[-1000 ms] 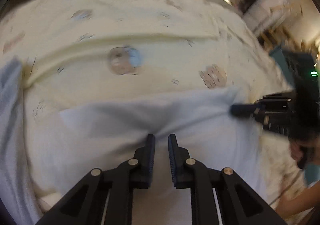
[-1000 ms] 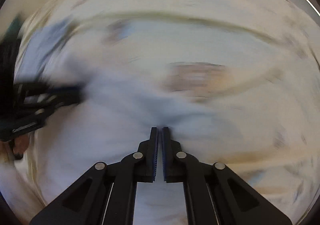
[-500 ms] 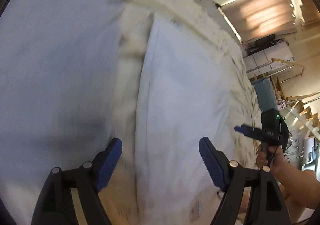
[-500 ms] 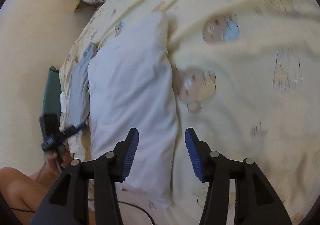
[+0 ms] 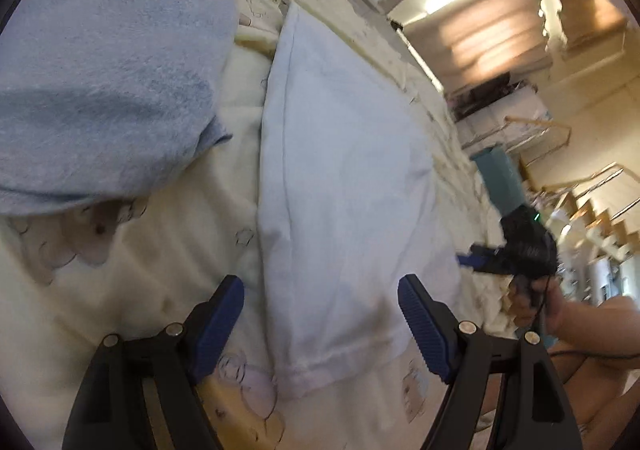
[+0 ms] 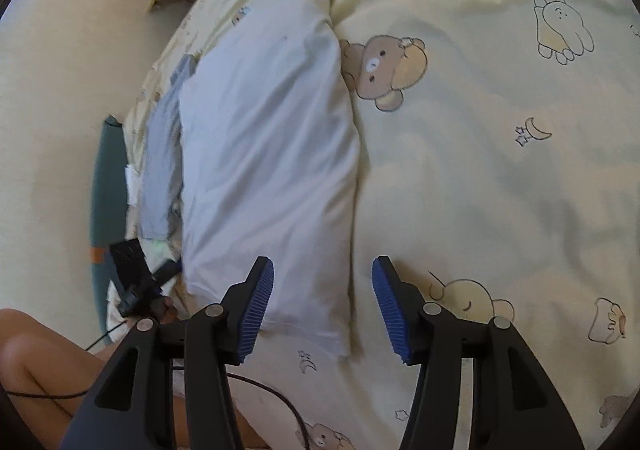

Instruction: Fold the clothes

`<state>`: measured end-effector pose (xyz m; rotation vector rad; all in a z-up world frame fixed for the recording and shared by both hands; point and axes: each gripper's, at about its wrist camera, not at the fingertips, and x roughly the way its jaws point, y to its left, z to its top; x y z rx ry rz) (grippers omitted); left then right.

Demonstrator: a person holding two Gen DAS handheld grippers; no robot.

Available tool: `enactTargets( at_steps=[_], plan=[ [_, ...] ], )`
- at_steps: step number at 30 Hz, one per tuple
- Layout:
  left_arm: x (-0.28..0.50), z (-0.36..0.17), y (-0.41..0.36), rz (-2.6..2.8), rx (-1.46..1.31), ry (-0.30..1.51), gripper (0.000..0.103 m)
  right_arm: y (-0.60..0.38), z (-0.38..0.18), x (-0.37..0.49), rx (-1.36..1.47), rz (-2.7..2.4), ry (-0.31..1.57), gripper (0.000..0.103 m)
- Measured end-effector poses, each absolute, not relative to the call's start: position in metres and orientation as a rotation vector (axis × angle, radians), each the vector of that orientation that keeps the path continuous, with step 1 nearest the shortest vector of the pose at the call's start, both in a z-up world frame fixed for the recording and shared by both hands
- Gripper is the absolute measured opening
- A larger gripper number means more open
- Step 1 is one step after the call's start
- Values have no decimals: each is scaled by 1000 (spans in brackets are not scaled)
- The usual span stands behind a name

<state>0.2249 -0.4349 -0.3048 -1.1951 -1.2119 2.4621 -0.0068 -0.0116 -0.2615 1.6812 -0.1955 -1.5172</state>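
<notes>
A folded white garment (image 5: 344,186) (image 6: 268,154) lies flat on the bed as a long rectangle. My left gripper (image 5: 320,326) hovers open over its near hem, nothing between the blue pads. My right gripper (image 6: 322,306) is open too, above the garment's near right corner. A light blue garment (image 5: 100,82) lies bunched to the left in the left wrist view, and shows as a grey-blue strip (image 6: 160,154) beyond the white one in the right wrist view. Each gripper appears in the other's view: the right gripper (image 5: 480,262), the left gripper (image 6: 160,278).
The bed carries a pale yellow sheet (image 6: 500,170) printed with bears and moons. A bare leg (image 6: 44,362) and a black cable (image 6: 272,394) are at the near edge. A teal bed edge (image 6: 106,190) sits left; shelves and stairs (image 5: 580,210) stand beyond the bed.
Both grippers were shut on the white garment a second ago; they have let go, opened wide and pulled back. The garment now lies folded flat.
</notes>
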Motion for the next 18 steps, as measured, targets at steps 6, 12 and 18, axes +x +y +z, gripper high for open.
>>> enactTargets(
  at_steps=[6,12,18],
  plan=[
    [210,-306,-433,2362,-1132,-1267,80,-36,-265,-11,1683,-1547,-161,57],
    [199,-316,-420,2237,-1080,-1392,80,-40,-260,-14,1666,-1554,-158,57],
    [179,-330,-414,2139,-1041,-1559,80,-36,-256,-14,1660,-1559,-148,57]
  ],
)
